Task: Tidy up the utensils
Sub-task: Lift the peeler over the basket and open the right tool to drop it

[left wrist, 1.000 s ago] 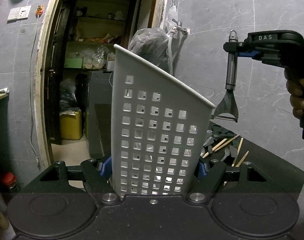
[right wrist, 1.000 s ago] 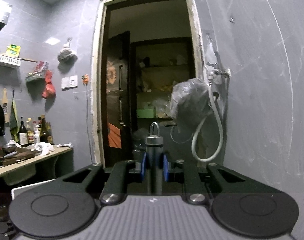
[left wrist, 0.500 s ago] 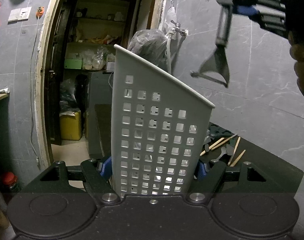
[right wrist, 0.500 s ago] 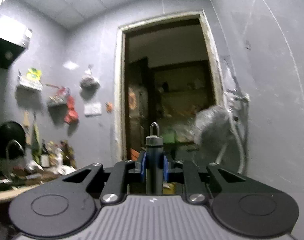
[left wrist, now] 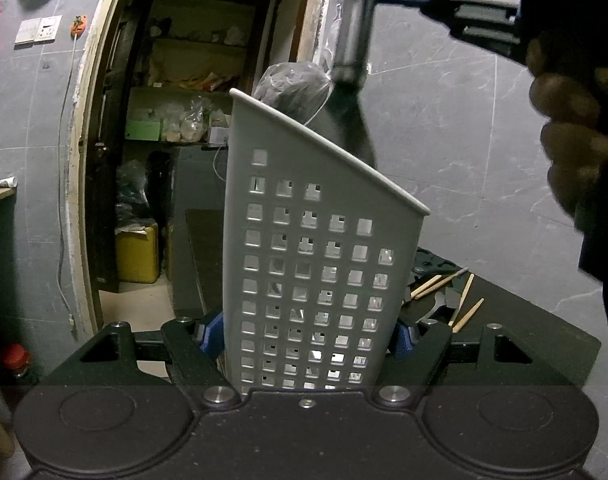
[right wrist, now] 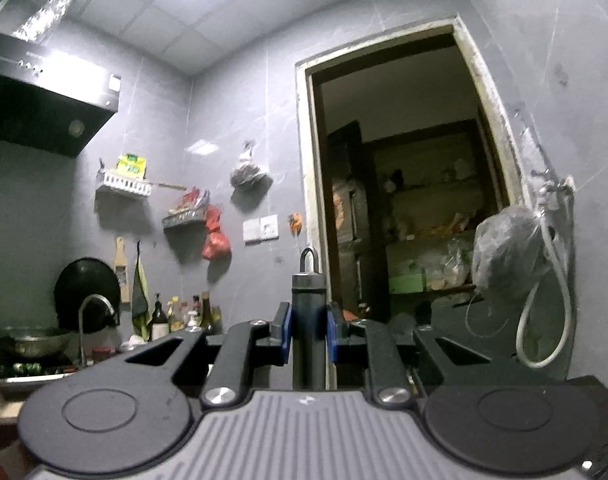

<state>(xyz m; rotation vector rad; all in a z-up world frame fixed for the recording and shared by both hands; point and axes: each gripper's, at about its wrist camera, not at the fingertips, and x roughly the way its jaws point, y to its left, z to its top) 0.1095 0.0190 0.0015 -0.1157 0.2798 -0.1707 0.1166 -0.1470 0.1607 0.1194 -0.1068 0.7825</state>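
White plastic with rows of square holes: being squeezed low down on both sides by the left hand-held gripper (left wrist: 308, 334), the utensil holder (left wrist: 316, 264), standing tall in front of the doorway. Hanging just above and behind its slanted rim, the peeler (left wrist: 350, 48), its handle being pinched tight by the right hand-held gripper (right wrist: 308, 334), wide blade end pointing down.

Most likely getting ready to drop the peeler into the holder. Doing it well: holding the holder straight and steady, lining the wide end up over the open top, going down slowly, missing the rim, and letting go only once the blade end is well inside.

Further right, lying on the dark counter (left wrist: 544, 340) and waiting their turn: wooden chopsticks (left wrist: 460, 296) and a few other small utensils.

Hard to make out: the peeler's blade, looking dark, blurry and partly hidden behind the holder's wall. Not showing either: the inside of the holder, or whether its bottom is touching the counter. Looking only at the wall and doorway from the right wrist view, seeing just the handle top with its little ring.
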